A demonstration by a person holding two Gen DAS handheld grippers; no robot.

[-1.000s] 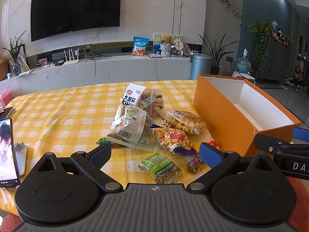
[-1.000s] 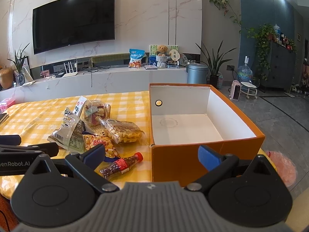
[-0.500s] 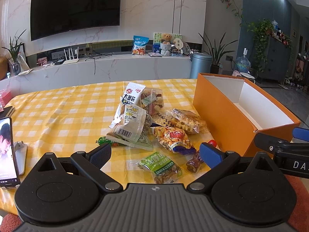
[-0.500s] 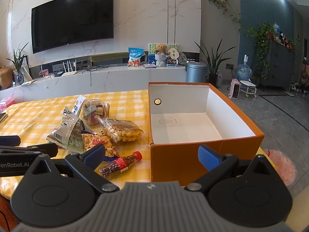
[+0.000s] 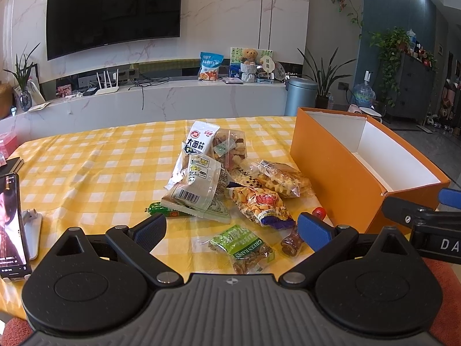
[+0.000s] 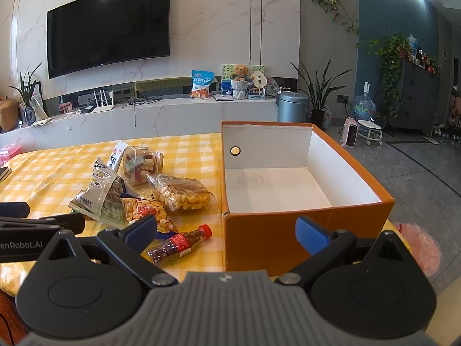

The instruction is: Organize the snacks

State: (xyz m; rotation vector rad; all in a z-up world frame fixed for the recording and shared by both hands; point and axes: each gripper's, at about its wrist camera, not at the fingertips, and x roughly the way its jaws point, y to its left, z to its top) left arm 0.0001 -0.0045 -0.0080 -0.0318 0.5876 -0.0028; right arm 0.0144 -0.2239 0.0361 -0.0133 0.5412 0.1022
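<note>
A pile of snack packets (image 5: 219,178) lies on the yellow checked tablecloth (image 5: 100,173), left of an empty orange box (image 5: 340,170) with a white inside (image 6: 276,187). A green raisin packet (image 5: 242,245) and a small red-capped bottle of dark candies (image 6: 180,243) lie nearest me. My left gripper (image 5: 232,227) is open and empty, just short of the raisin packet. My right gripper (image 6: 226,230) is open and empty, in front of the box's near wall, with the bottle beside its left finger.
A phone (image 5: 10,225) on a white stand sits at the table's left edge. A pink bag (image 6: 420,248) lies on the floor right of the box. A marble TV bench (image 5: 144,101) stands beyond the table.
Both grippers have drifted slightly; the views shift a little downward and the snacks and box sit a bit higher in frame. Nothing was picked up.
</note>
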